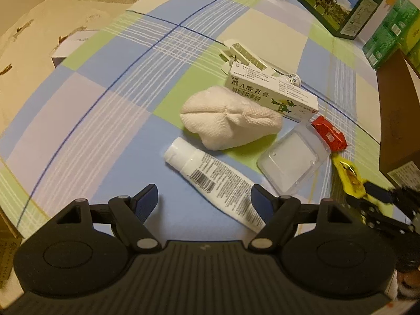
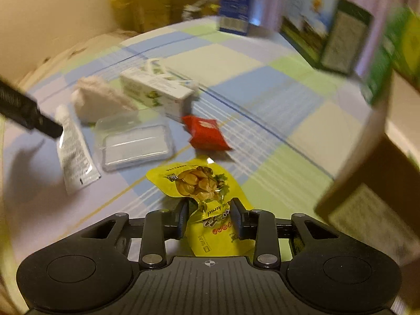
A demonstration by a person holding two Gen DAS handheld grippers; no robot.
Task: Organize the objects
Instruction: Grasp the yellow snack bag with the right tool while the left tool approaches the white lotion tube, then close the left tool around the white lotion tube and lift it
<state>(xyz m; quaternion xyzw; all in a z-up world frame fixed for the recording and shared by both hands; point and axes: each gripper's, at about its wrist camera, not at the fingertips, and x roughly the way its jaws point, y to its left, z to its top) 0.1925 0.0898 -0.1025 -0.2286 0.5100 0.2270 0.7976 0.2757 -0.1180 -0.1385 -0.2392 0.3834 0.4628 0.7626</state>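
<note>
Yellow snack pouch sits pinched between the two fingers of the right gripper, jaws closed narrow on its lower half; printed top end sticks out forward, over the checked cloth. Right view is motion-blurred, so contact with the cloth under the pouch can't be judged. Just ahead of the pouch: red packet flat on the cloth, clear plastic case to its left, white tube left of the case with its crimped end toward the camera. Behind those, white cloth bundle and a white-green medicine box. Brown cardboard box fills the right edge, close to the gripper.

Left gripper is spread wide, nothing between the fingers, hovering low over the cloth. White tube lies diagonally, its crimped end running under the right finger; touching or not can't be told. Past it the cloth bundle touches the medicine box, which leans on a white plastic piece. Clear case lies just right of the tube, red packet at its far corner. Pouch and right gripper show at the right edge, beside the cardboard box. Cartons stand along the far edge.
</note>
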